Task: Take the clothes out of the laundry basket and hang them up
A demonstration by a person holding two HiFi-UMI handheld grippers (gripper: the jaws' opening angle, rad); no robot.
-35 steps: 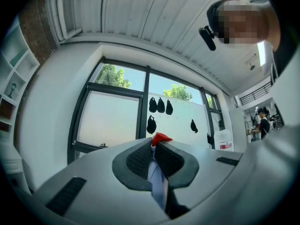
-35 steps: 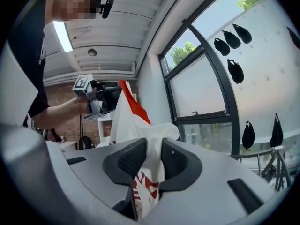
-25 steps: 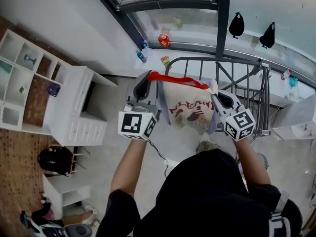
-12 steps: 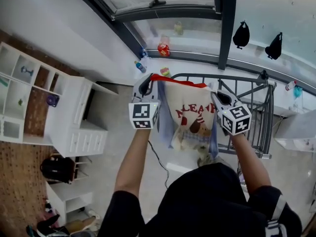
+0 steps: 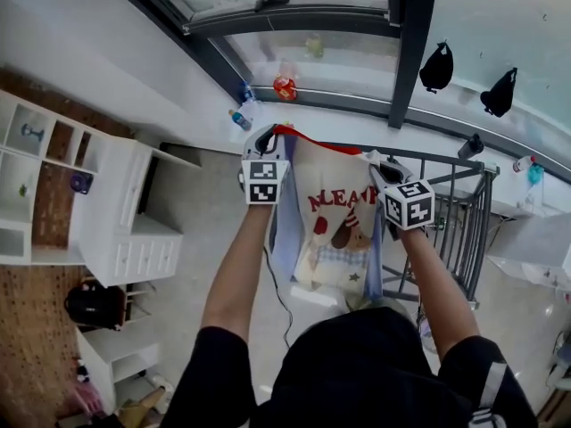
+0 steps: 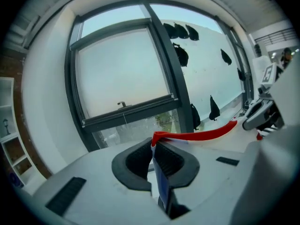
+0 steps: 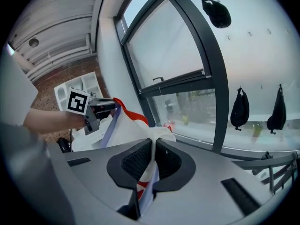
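At the centre of the head view, the small printed shirt [image 5: 335,230] hangs spread between both tools, its red neckline stretched level across the top and its body falling toward the floor, just left of the dark drying rack [image 5: 446,161].

The left tool [image 6: 153,149] is pinched closed on one end of that red trim, with a blue-edged fold of cloth running down between its pads. The right tool [image 7: 153,153] is clamped the same way on the other shoulder, with white and red fabric bunched in its jaws.

Each grip looks to take only a thin edge of fabric. If either hand pulls outward too hard, that edge could slide out, and the shirt would swing from one corner or drop to the floor. The loose lower part hangs close to the rack's bars and could snag there as the shirt is carried across. Tension along the neckline might also stretch it.

No view shows the laundry basket or any hanger. The shirt's hem disappears behind the person's dark top at the bottom of the frame. The printed lettering is partly folded, and the rack's right side is cut off.
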